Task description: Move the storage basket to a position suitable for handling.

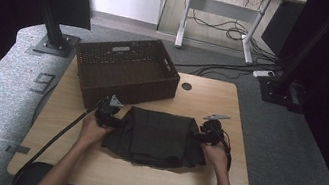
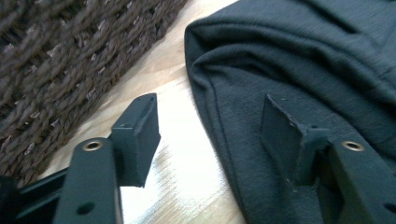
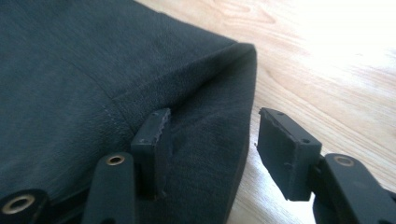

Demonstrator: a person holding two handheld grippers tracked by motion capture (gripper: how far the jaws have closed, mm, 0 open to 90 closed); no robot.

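Dark grey folded cloth garment (image 1: 157, 137): lies flat on the table's near half, at about 6 o'clock from the basket, with one gripper at each of its far corners.
Table: light wooden tabletop (image 1: 188, 182) with rounded corners; bare wood shows around the garment on every side.
Basket: dark brown woven rectangular basket (image 1: 126, 68) stands at 12 o'clock of the table's left half, its near wall close to the garment's far left corner; its weave shows at 10 o'clock in the left gripper view (image 2: 56, 56).
Left gripper (image 1: 109, 116): at 9 o'clock of the garment, held in the person's left hand (image 1: 91, 131). In the left gripper view (image 2: 210, 140) the jaws stand apart, one over bare wood, the other resting on the garment's rounded folded edge (image 2: 289, 70).
Right gripper (image 1: 207, 131): at 3 o'clock of the garment, held in the person's right hand (image 1: 215, 154). In the right gripper view (image 3: 212, 144) the jaws are spread astride the garment's hemmed corner (image 3: 140, 70), one pressing on the fabric, the other over wood just beside the edge; nothing is clamped.
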